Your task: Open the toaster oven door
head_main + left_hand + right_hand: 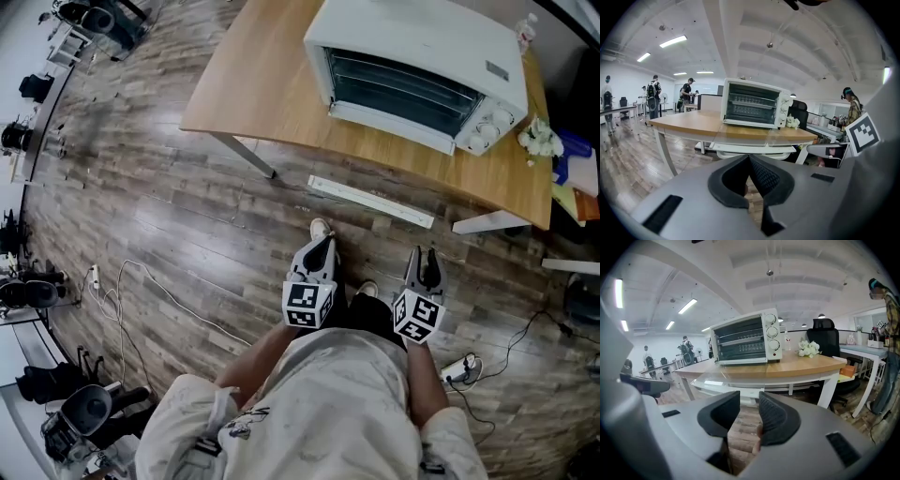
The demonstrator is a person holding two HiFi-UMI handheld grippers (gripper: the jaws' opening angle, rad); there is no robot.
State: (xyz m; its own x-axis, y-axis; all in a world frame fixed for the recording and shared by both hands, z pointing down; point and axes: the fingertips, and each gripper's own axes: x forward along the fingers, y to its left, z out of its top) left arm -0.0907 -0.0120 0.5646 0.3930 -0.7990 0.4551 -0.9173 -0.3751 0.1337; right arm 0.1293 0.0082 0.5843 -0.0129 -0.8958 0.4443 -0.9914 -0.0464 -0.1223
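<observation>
A white toaster oven (422, 75) stands on the wooden table (262, 94), its glass door closed and facing me. It also shows ahead in the left gripper view (754, 104) and the right gripper view (745, 338), with three knobs (772, 332) on its right side. Both grippers hang low by my body, well short of the table. The left gripper (323, 246) has its jaws touching at the tips (749, 157), with nothing between them. On the right gripper (427, 259) the jaws stand slightly apart (749, 405) and empty.
A long white strip (370, 200) lies on the wood floor in front of the table. Cables (150, 291) and a power strip (459, 367) lie on the floor. White flowers (539, 139) sit right of the oven. People (654, 96) stand in the background, and an office chair (825, 336) is behind the table.
</observation>
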